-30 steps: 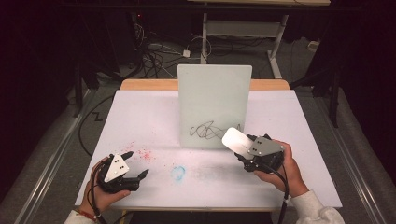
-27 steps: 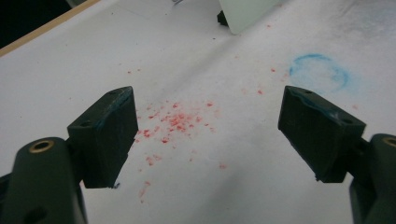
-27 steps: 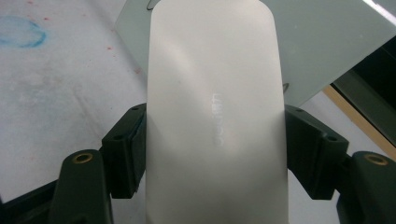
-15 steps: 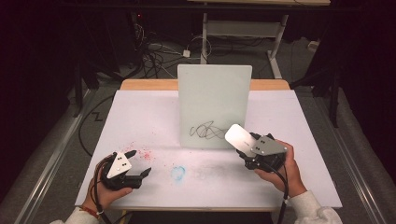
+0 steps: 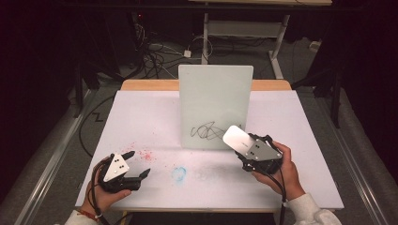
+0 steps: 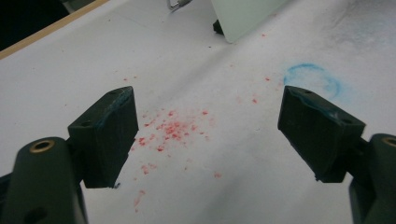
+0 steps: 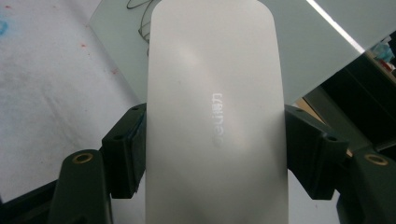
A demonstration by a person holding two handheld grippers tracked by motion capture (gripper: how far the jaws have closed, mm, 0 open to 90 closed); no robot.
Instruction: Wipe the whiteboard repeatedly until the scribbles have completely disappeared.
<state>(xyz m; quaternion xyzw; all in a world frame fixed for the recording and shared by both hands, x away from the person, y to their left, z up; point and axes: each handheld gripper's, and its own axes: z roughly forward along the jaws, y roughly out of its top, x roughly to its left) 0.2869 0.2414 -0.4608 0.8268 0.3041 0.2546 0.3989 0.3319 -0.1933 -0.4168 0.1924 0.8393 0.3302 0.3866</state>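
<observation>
The right gripper (image 5: 244, 152) is clenching a white eraser (image 5: 236, 138) at the whiteboard's (image 5: 215, 101) scribble (image 5: 209, 131); the left gripper's (image 5: 136, 164) jaws are hanging released near the table's (image 5: 141, 117) front edge.

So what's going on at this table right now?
A person holds a claw in each hand over a white table. The right claw is shut on a white eraser, held up at the black scribble low on the upright whiteboard. The left claw hangs open and empty over red specks, with a blue smudge nearby. The scribble is not yet wiped.
</observation>
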